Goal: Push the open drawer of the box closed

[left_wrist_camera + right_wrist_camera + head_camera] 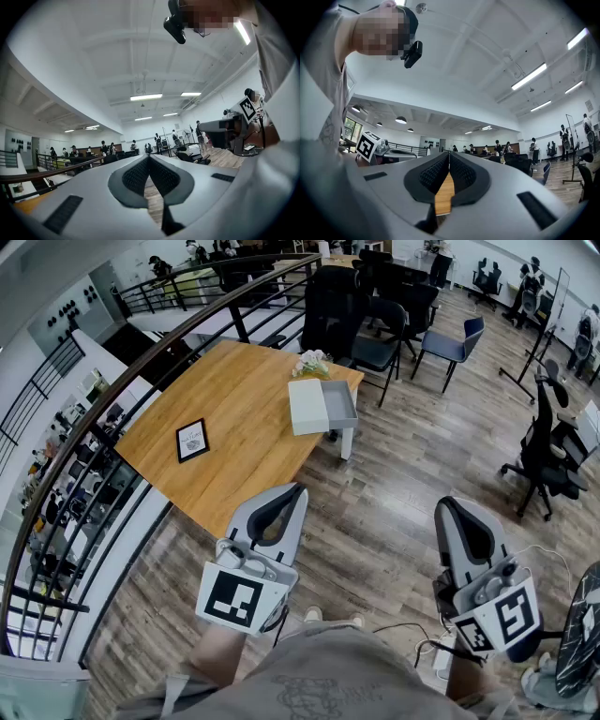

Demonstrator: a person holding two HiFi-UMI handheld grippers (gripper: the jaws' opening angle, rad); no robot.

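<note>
A white box (306,406) lies near the far right end of the wooden table (239,399) in the head view. Its grey drawer (340,404) is pulled out to the right, over the table's edge. My left gripper (298,489) is held low over the table's near corner, well short of the box, with its jaws shut and nothing in them. My right gripper (447,505) hangs over the floor to the right, also shut and empty. Both gripper views point up at the room and do not show the box; the left gripper (149,157) and right gripper (449,153) each have their tips touching.
A black-framed tablet (192,440) lies on the table's left part, and a small flower bunch (312,363) stands behind the box. Black office chairs (375,329) crowd the far side, another (548,451) at the right. A railing (112,418) runs along the left.
</note>
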